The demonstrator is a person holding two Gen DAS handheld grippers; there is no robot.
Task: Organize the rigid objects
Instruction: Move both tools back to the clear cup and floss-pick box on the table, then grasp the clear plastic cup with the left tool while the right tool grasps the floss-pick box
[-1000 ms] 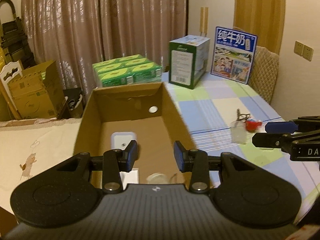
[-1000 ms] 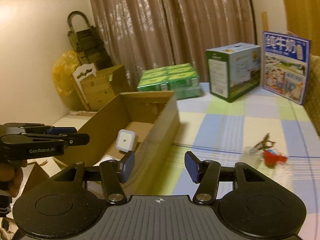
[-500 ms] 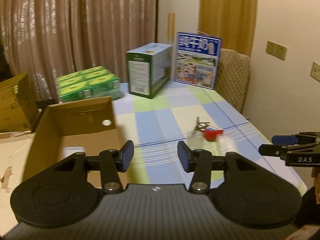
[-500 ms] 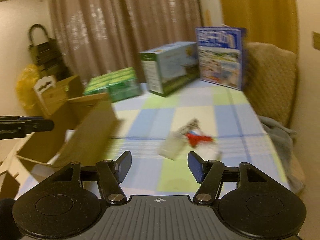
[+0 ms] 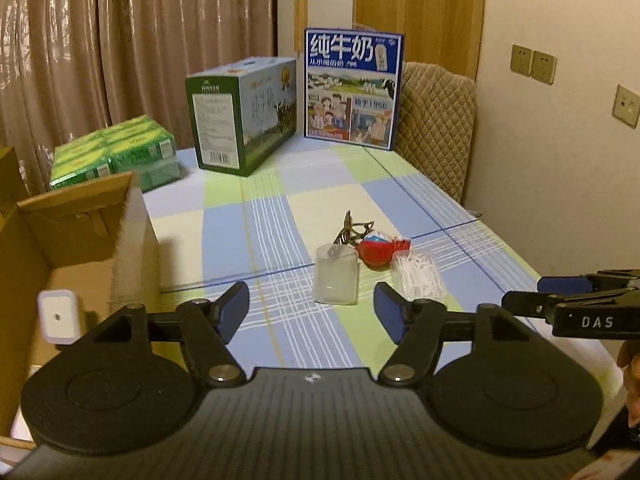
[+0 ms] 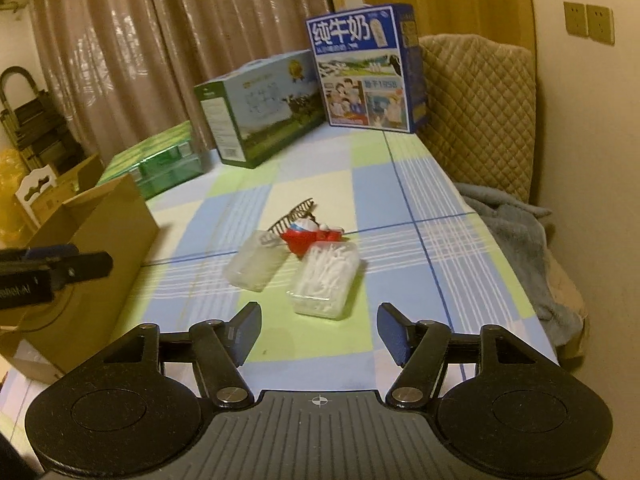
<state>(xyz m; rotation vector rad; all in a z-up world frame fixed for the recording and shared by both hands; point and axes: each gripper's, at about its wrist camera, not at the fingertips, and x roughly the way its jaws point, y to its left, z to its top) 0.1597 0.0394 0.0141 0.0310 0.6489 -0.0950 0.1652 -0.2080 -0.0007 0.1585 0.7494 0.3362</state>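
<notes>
Covering the table was a checked cloth (image 5: 256,240) in blue, pale green and cream squares with thin white and blue lines, lit warm and dim; brownish patterned curtains (image 5: 120,40) hung behind it, a darker gold curtain (image 5: 420,12) sat at the far corner, and the cream wall on the right carried socket plates (image 5: 532,65). A quilted beige chair back (image 6: 480,112) stood against the table's right edge with a grey blanket (image 6: 516,232) on its seat. At the far end stood a green-and-white milk carton box (image 5: 240,116), a blue milk box (image 5: 352,84) upright beside it, and a shrink-wrapped pack of green cartons (image 5: 116,156) to the left. An open cardboard box (image 5: 80,240) sat at the table's left, a small white square device (image 5: 58,314) inside it. Mid-table lay the loose items, close together: a frosted clear container (image 6: 256,264), a clear box of white sticks (image 6: 326,280) just beside it, a red toy (image 6: 308,238) behind them and a dark comb-like clip (image 6: 292,216) touching that cluster. Left gripper (image 5: 312,312) was released, jaws opening, nothing between them, the frosted container just ahead of the tips. Right gripper (image 6: 320,328) likewise released and opening, empty, the stick box just beyond its fingers. Cardboard boxes (image 6: 56,192) and a dark rack (image 6: 28,120) stood off the table at left
</notes>
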